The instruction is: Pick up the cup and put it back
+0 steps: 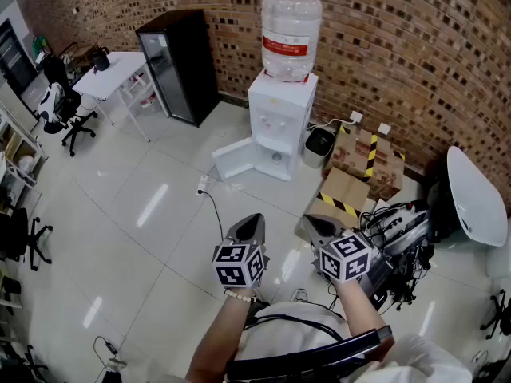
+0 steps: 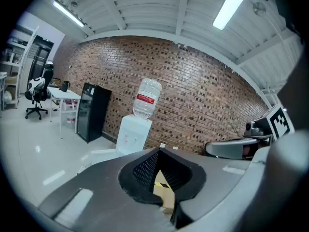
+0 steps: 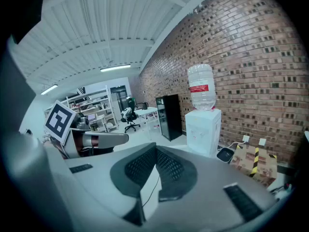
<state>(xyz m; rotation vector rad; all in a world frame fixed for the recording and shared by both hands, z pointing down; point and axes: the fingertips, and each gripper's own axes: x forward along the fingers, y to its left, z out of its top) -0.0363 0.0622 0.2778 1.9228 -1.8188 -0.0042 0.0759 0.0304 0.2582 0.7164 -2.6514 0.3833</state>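
Observation:
I cannot make out a cup in any view. A white water dispenser [image 1: 281, 118] with a clear bottle [image 1: 291, 24] on top stands against the brick wall ahead; its lower door [image 1: 236, 158] hangs open to the left. It also shows in the left gripper view as the dispenser [image 2: 132, 133] and in the right gripper view as the dispenser [image 3: 203, 130]. My left gripper [image 1: 254, 219] [image 2: 159, 152] and right gripper [image 1: 310, 220] [image 3: 155, 148] are held side by side above the floor, well short of the dispenser. Both are shut with nothing between the jaws.
A black fridge [image 1: 180, 62] and a white table [image 1: 112, 74] stand to the left. A black bin [image 1: 319, 142] and cardboard boxes [image 1: 367, 156] sit right of the dispenser. Tangled cables and gear [image 1: 399, 238] lie at my right. A cord [image 1: 212, 204] trails across the white floor.

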